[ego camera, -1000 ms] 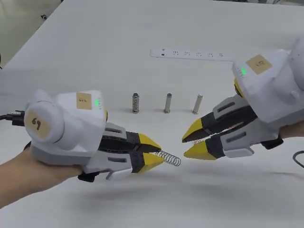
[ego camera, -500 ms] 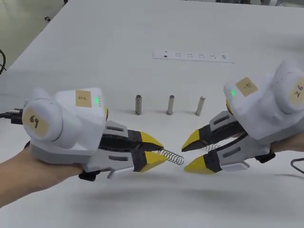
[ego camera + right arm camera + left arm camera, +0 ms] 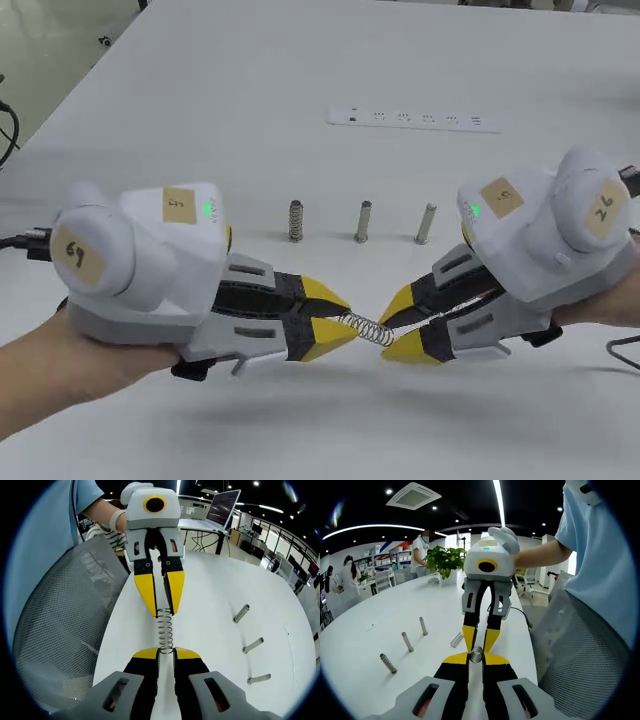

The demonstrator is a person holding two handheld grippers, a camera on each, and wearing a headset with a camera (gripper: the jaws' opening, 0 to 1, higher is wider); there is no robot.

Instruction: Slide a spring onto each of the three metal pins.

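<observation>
Left claw (image 3: 350, 320) pinches the spring (image 3: 368, 329); right claw (image 3: 386, 337) straddles its free end, grip unclear. I'd close squarely before the left lets go.

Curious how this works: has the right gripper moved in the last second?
Yes. Against the three pins, the right gripper has come nearer the person and leftward, its jaws now around the free end of the spring.

Open office, dark ceiling (image 3: 455, 512) with light strips (image 3: 497, 502) and a vent (image 3: 413, 496); white worktable (image 3: 250, 100) carrying a power strip (image 3: 412, 119); potted plant (image 3: 445, 560), grey mesh chair (image 3: 65, 630), laptop (image 3: 222, 507) beyond
</observation>
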